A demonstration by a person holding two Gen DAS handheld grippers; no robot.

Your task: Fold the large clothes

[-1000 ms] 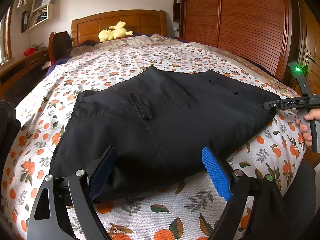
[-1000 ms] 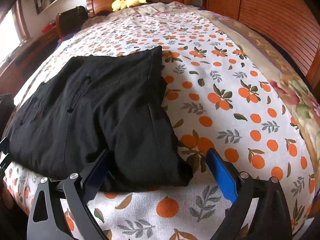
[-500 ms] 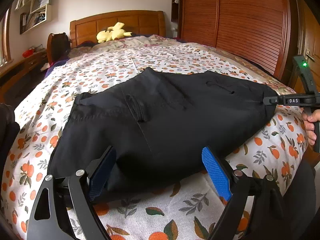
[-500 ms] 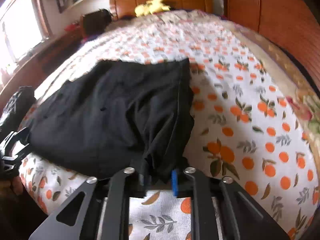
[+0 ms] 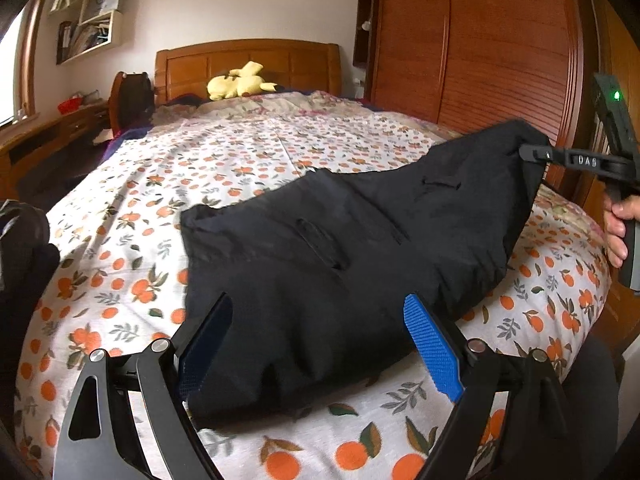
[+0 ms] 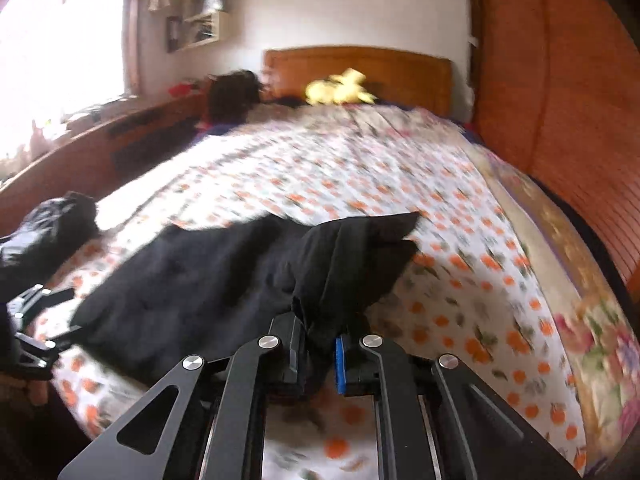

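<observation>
left gripper (image 5: 318, 354): jaws wide, straddling the near edge of the black garment (image 5: 340, 264), gripping nothing. right gripper (image 6: 318, 354): clamped on the garment's right corner, raised off the bed (image 5: 140, 216). step, by judgement: fold starting; next, the left closes on its edge. beyond: plush (image 5: 240, 84), headboard (image 5: 248, 62). obstruction: none seen.

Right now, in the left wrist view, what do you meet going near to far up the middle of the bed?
Left claw → black garment → orange-print bedspread → yellow plush toy → wooden headboard.
</observation>
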